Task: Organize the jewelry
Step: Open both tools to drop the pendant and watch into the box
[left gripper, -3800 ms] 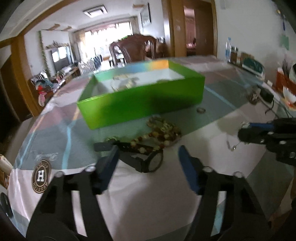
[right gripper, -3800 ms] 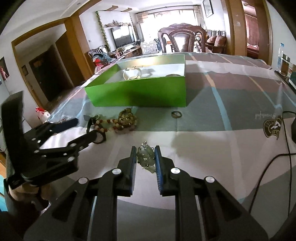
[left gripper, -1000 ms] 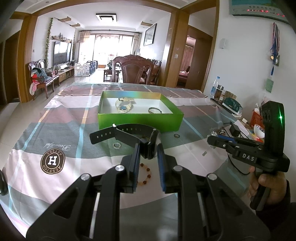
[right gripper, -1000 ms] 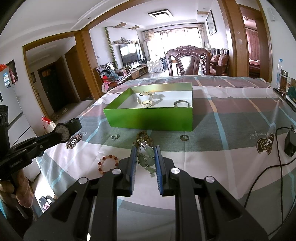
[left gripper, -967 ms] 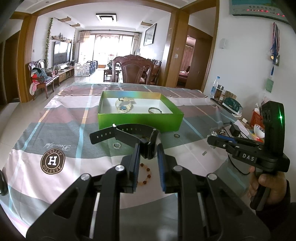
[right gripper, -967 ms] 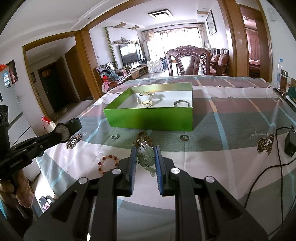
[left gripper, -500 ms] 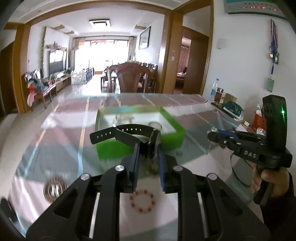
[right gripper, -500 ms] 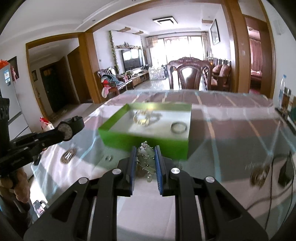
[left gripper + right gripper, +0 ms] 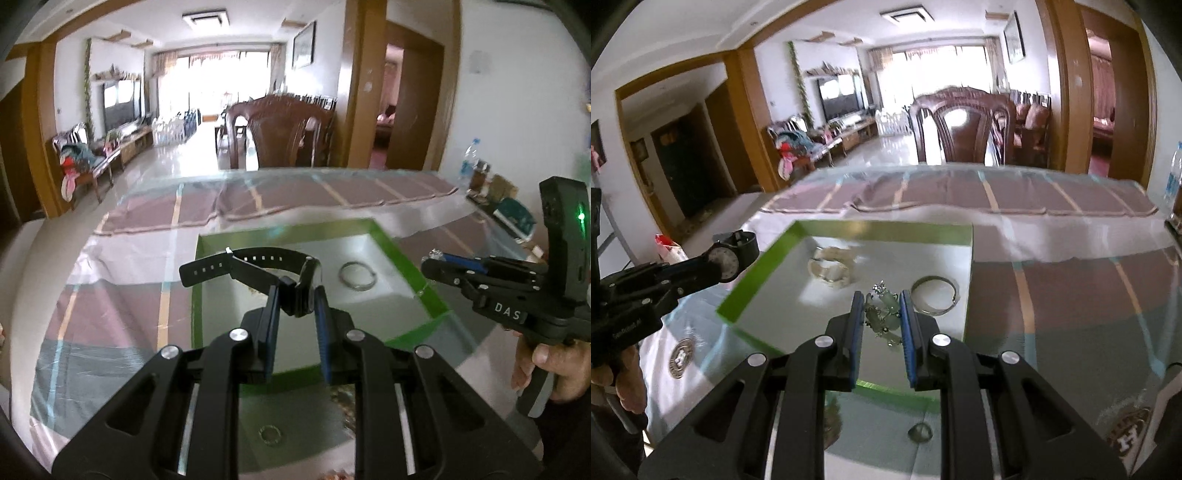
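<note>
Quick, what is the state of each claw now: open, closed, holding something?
Left claw: closed on the black watch, above the green box.
Right claw: closed on the pale green jewelry piece.

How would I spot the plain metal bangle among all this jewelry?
Find the green box on the table. On its white floor, the bangle lies flat near the right wall. It is a thin bare silver ring, unlike the chunky pale bracelet to its left.

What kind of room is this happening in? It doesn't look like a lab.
Most likely a family home, at a dining table under a patterned cloth. A carved wooden chair stands behind it, and a living room with a television and bright windows opens beyond.
</note>
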The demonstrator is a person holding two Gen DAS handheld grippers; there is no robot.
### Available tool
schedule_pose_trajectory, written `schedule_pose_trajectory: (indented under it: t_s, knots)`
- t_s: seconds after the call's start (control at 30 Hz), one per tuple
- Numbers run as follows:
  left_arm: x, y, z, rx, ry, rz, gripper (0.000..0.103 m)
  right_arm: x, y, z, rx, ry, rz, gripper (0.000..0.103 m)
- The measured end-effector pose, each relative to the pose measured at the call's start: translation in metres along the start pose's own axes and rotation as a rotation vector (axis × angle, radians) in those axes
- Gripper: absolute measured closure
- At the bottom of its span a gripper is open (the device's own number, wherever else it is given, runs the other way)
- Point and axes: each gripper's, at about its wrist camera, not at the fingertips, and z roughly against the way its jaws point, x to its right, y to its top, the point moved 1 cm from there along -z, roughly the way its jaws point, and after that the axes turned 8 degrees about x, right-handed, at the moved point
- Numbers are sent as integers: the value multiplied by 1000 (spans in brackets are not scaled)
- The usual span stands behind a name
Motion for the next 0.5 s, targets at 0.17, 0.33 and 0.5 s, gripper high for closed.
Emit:
schedule_pose_trajectory:
  t_s: [0.17, 0.33, 0.5]
  knots:
    - [-18, -14, -39, -65, 33, 37, 84, 8, -10, -28, -53, -10, -24, 84]
    - [-18, -23, -56, -88, 57, 28, 84, 13, -14, -43, -76, -25, -26, 83]
    - [-21, -19, -52, -21, 120, 24, 30, 20, -11, -32, -26, -64, -52, 46]
